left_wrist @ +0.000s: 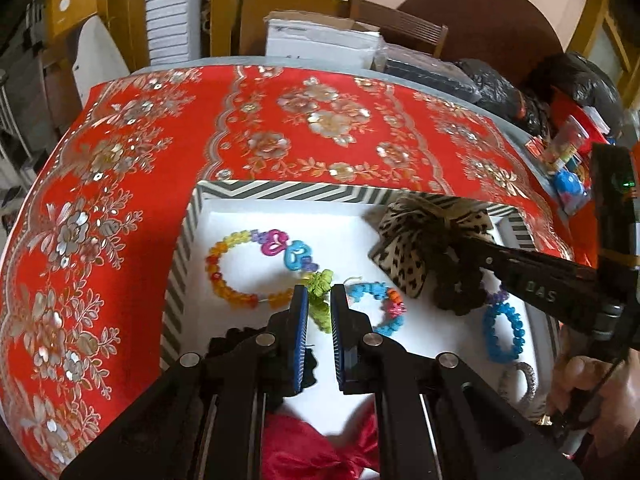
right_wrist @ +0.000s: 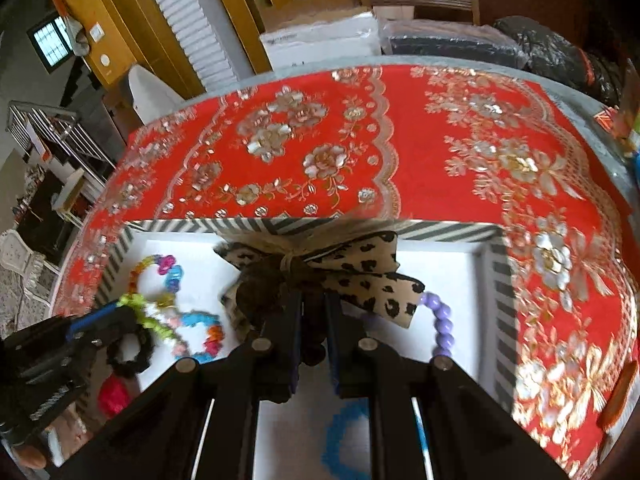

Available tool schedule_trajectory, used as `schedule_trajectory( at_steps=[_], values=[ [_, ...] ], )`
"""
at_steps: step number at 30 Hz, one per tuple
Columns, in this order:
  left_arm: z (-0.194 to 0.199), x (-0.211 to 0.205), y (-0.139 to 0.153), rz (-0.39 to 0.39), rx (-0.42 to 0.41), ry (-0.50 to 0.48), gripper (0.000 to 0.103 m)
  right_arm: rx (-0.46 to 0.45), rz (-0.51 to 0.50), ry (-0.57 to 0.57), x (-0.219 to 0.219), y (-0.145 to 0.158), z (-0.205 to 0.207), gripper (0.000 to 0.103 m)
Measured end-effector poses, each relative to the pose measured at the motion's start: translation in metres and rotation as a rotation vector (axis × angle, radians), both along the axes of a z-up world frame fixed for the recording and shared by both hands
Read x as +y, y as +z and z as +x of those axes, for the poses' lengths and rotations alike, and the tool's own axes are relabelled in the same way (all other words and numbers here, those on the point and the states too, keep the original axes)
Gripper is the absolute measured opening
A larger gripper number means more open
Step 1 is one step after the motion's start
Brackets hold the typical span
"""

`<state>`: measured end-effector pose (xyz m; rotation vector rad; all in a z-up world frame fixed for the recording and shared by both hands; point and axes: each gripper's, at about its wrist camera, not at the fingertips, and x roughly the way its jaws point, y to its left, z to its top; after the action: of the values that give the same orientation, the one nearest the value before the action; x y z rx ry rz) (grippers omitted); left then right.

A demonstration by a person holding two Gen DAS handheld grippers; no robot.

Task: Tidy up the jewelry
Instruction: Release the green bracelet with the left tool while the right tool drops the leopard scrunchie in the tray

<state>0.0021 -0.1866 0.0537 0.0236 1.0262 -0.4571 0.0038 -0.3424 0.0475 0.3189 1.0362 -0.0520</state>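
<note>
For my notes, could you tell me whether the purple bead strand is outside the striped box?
No, the purple bead strand lies inside the striped box.

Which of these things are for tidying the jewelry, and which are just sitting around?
For the job: striped white box; rainbow bead bracelet; green beaded strand in left gripper; leopard-print bow in right gripper; blue bead bracelet.

Lying about: red flowered tablecloth; white cardboard box; black plastic bags.

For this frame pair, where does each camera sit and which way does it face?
Left wrist: on the left claw, angled down into the striped box; green bracelet between its pads, the right claw and a hand at right.
Right wrist: on the right claw, angled down at the leopard bow; left claw at left.
Shared: box, bow, bracelets, red tablecloth.
</note>
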Motion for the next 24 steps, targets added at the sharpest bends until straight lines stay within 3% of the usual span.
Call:
schedule_trajectory(
  at_steps=[5,7,11,24],
  values=[
    [0.002,0.002,-0.003,-0.004,-0.006,0.014,0.001,0.014,0.021,0.013,-0.001,-0.011,0.004,0.017],
    [0.003,0.001,-0.004,-0.001,-0.002,0.02,0.004,0.01,0.031,0.01,-0.004,-0.011,0.002,0.024],
    [0.0,-0.001,-0.002,0.009,-0.016,0.021,0.015,-0.018,0.048,0.004,-0.009,0.0,-0.009,0.027],
    [-0.033,0.003,0.028,0.015,-0.082,0.012,0.015,-0.073,0.05,0.056,0.001,0.043,-0.065,0.038]
  ],
)
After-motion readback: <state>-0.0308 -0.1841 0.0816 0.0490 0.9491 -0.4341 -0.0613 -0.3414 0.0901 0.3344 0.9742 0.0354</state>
